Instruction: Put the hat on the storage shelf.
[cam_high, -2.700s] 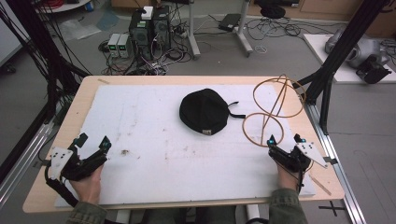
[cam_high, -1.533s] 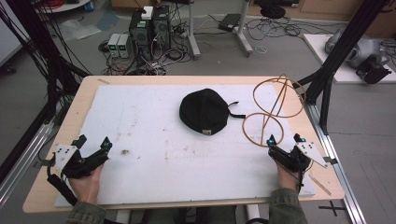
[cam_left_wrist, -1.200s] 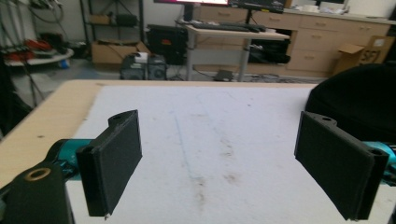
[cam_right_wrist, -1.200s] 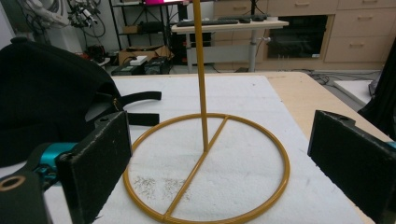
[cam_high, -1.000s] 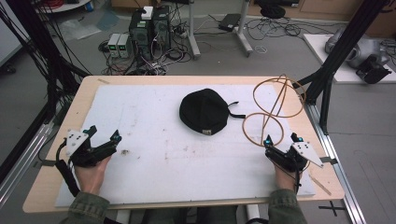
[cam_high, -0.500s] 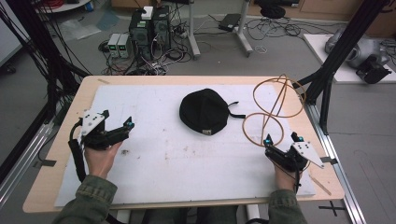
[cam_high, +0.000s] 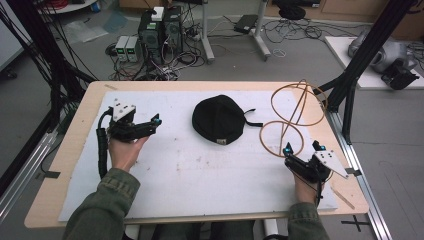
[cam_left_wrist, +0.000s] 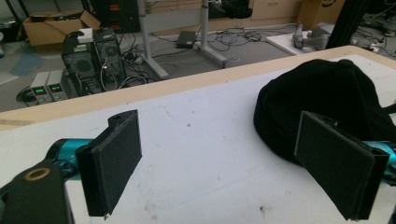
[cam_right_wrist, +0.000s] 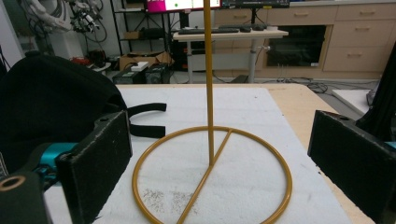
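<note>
I see a black cap (cam_high: 218, 119) lying near the middle of the white mat (cam_high: 200, 170), toward the far side of the table (cam_high: 75, 145). My left gripper (cam_high: 150, 124) is held above the mat to the left of the cap, pointing toward it, its jaws spread wide with nothing between them. In the left gripper view the cap sits just beyond the right-hand jaw. My right gripper (cam_high: 302, 147) is at the near right corner, jaws wide apart and empty, facing a yellow wire stand (cam_high: 287, 125) whose ring base lies on the mat just beyond them.
</note>
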